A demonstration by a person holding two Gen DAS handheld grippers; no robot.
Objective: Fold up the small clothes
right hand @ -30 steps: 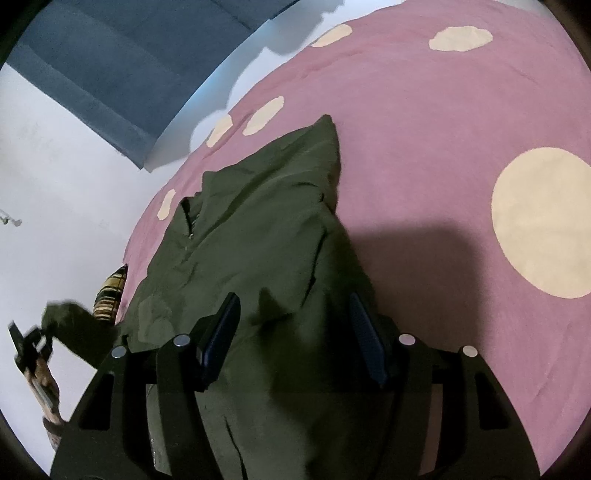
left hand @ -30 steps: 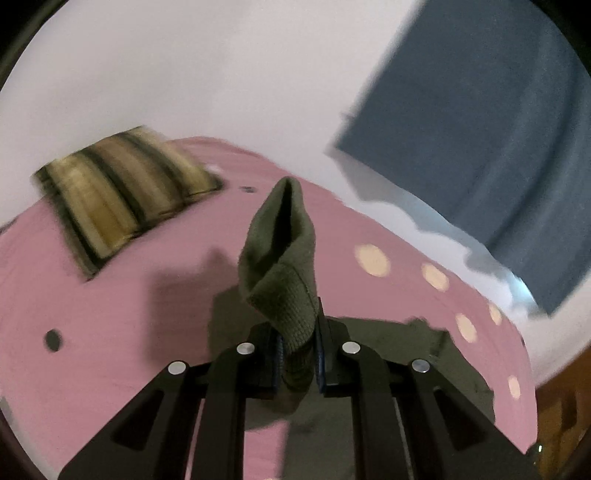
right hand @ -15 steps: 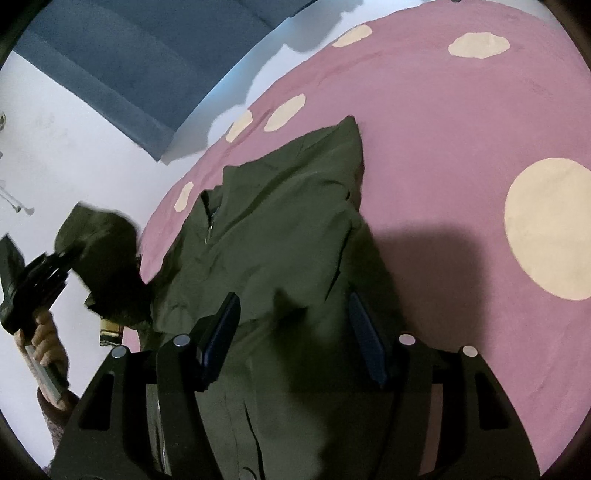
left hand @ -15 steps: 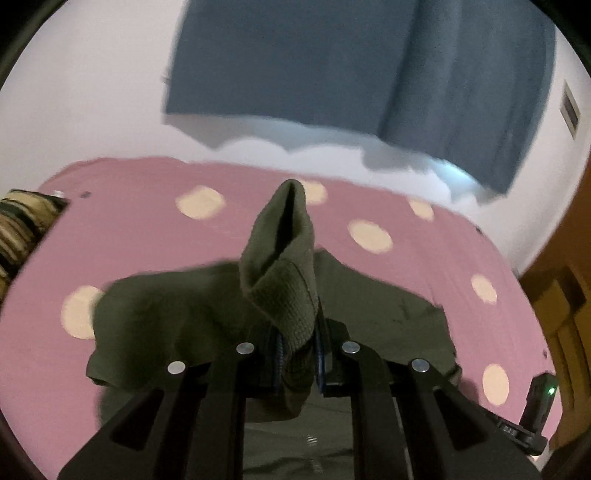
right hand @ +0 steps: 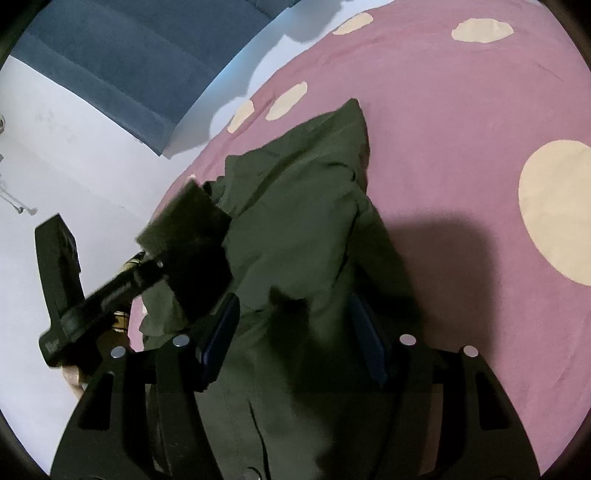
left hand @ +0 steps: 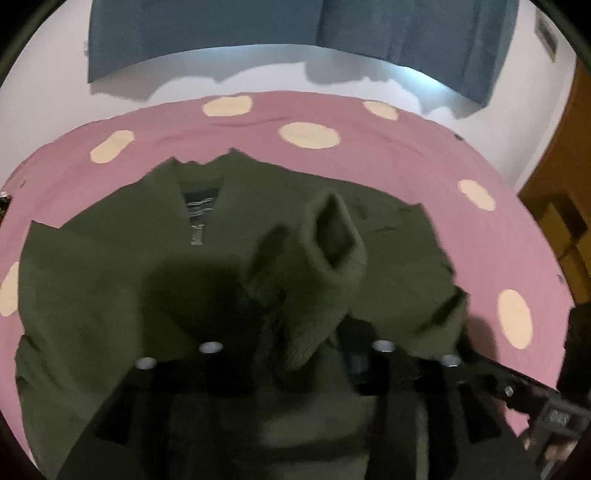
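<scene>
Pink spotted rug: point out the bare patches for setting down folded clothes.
Pink rug lies bare right of the olive jacket, around the large cream spot, and beyond the collar toward the blue fabric. The centre is crowded: jacket, both claws.

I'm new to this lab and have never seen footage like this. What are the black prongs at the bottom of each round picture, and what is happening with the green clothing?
No robot here: a person carries a two-finger gripper in each hand, each with a wide-angle camera looking along its fingers. The prongs are those fingers.

The left camera looks over the left gripper at a green jacket spread on a pink spotted blanket. The jacket's ribbed sleeve cuff sits between its jaws, which are opening, so the cuff is being let go over the jacket's front.

The right camera shows the right gripper open, its jaws either side of the jacket without squeezing. The left gripper with the cuff appears at its left. A blue curtain hangs behind.
</scene>
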